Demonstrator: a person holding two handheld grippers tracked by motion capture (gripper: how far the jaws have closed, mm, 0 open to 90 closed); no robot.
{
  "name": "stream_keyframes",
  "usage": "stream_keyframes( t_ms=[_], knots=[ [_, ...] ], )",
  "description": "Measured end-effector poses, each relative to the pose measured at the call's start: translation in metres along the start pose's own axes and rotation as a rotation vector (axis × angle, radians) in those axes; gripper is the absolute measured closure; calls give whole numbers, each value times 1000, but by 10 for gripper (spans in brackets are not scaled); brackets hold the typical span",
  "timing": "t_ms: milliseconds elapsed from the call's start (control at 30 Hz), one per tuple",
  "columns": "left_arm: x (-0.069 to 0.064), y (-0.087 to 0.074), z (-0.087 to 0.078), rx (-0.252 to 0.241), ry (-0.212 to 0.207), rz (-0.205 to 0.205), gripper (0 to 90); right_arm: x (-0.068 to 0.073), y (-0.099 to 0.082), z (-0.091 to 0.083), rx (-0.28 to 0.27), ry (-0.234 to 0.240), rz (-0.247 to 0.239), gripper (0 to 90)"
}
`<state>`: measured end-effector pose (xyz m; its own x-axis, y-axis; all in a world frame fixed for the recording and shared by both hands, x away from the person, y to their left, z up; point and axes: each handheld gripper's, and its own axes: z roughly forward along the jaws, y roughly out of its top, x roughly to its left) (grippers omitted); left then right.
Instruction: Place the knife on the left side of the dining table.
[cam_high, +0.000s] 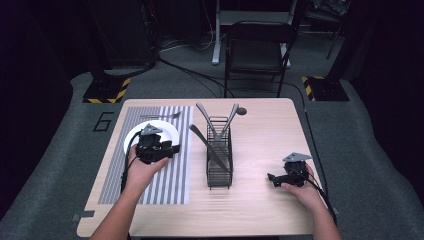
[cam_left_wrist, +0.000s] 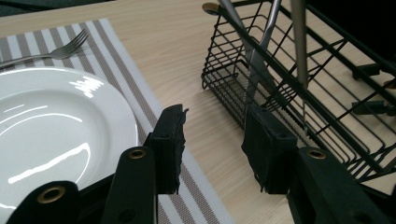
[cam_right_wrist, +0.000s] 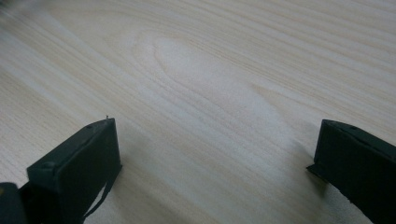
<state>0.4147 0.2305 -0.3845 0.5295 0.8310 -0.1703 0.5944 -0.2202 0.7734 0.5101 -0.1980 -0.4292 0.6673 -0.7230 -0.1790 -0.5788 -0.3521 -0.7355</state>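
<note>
Cutlery (cam_high: 218, 131) is standing in the wire basket (cam_high: 219, 172) at the tabletop's middle, and the left gripper (cam_left_wrist: 212, 144), jaws apart beside the plate (cam_left_wrist: 56, 121), is probably needing a straight approach, while the right gripper (cam_right_wrist: 215, 172) is lying wide open near the right edge.

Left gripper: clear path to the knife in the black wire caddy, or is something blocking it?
Probably yes. The left gripper sits over the white plate with jaws open, facing the black wire caddy. Bare wooden table lies between them, and the silver knife's handle leans out toward that side.
</note>
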Motion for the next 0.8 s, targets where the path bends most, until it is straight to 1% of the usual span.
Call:
stream_keyframes(
  t_ms=[100,200,267,400,500,533,567,600,700,767,800],
  knots=[
    [-6,10,0,-5,-9,3,579,0,0,0,2,1,3,0],
    [-10,17,-1,-9,-19,-1,581,0,0,0,0,0,0,0],
    [-10,19,-1,-10,-18,4,582,0,0,0,3,-1,4,0],
    [-14,28,-3,-24,-36,7,582,0,0,0,-2,-1,-3,0],
    [-17,34,-4,-28,-33,11,579,0,0,0,4,1,5,0],
    [-18,35,-4,-31,-33,11,579,0,0,0,-3,-2,-5,0],
    [-19,37,-4,-32,-35,12,579,0,0,0,-2,-1,-3,0],
    [-20,39,-4,-35,-38,14,578,0,0,0,2,0,3,0],
    [-23,44,-2,-49,-43,18,576,0,0,0,-2,-1,-3,0],
    [-24,47,-1,-47,-48,21,575,0,0,0,0,-6,2,0],
    [-25,48,0,-48,-53,25,575,0,0,0,2,0,4,0]
  ],
)
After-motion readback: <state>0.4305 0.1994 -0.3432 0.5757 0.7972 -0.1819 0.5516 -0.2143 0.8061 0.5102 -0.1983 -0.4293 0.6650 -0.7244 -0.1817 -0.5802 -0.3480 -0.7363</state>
